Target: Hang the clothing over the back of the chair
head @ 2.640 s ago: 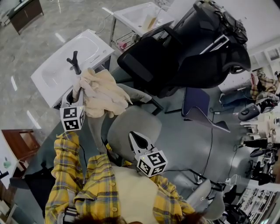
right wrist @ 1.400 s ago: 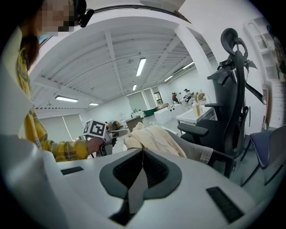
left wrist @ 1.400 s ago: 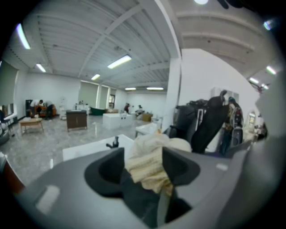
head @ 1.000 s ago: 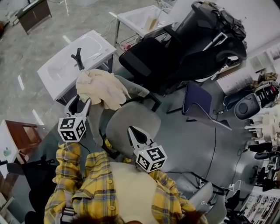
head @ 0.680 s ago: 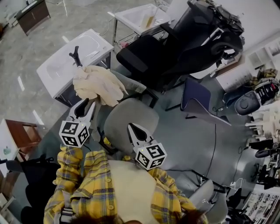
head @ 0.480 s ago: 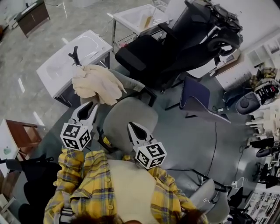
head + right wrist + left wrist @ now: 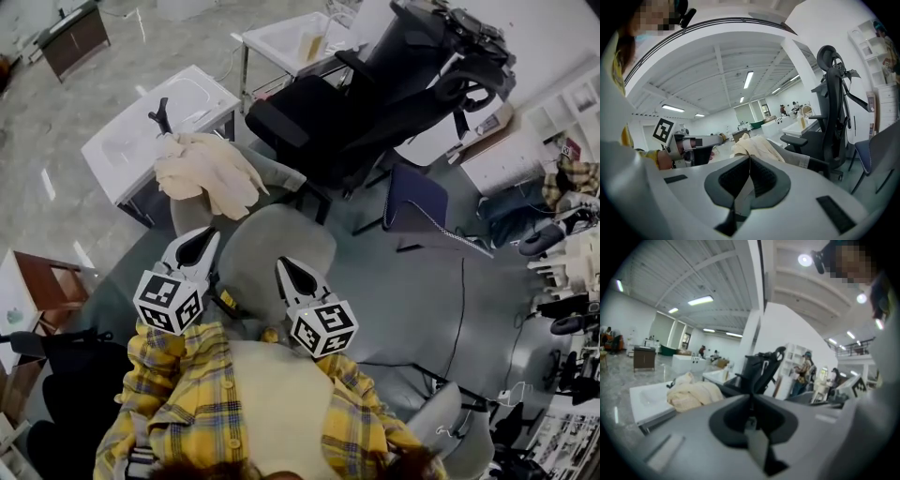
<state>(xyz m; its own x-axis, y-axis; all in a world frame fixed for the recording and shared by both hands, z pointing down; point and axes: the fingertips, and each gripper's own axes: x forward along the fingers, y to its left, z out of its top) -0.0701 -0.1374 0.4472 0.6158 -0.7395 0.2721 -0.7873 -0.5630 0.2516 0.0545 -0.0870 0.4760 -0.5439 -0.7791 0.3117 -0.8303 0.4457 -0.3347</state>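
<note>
Pulled back since a second ago, the left gripper (image 7: 201, 240) has come away from the clothing (image 7: 202, 173) and now sits close to the person's yellow plaid sleeve (image 7: 159, 370), level with the right gripper (image 7: 285, 270). Cream and crumpled, the clothing is heaped in soft folds over the top of the grey chair's backrest, part of it hanging down the side that faces the person. Nothing holds it. Nearest the person is the grey chair (image 7: 277, 246), its rounded seat lying between the two grippers, with the backrest and the clothing just past it. A white table (image 7: 141, 131) with a dark upright fitting stands right behind the clothing. Farther off are a large black office chair (image 7: 319, 117), tipped back, and a small dark blue chair (image 7: 417, 199) to its right. No object stands between the grippers and the clothing. Left claw: its jaws are closing, tips almost meeting, nothing between them. Right claw: jaws pressed together, empty, pointing over the seat toward the clothing
</note>
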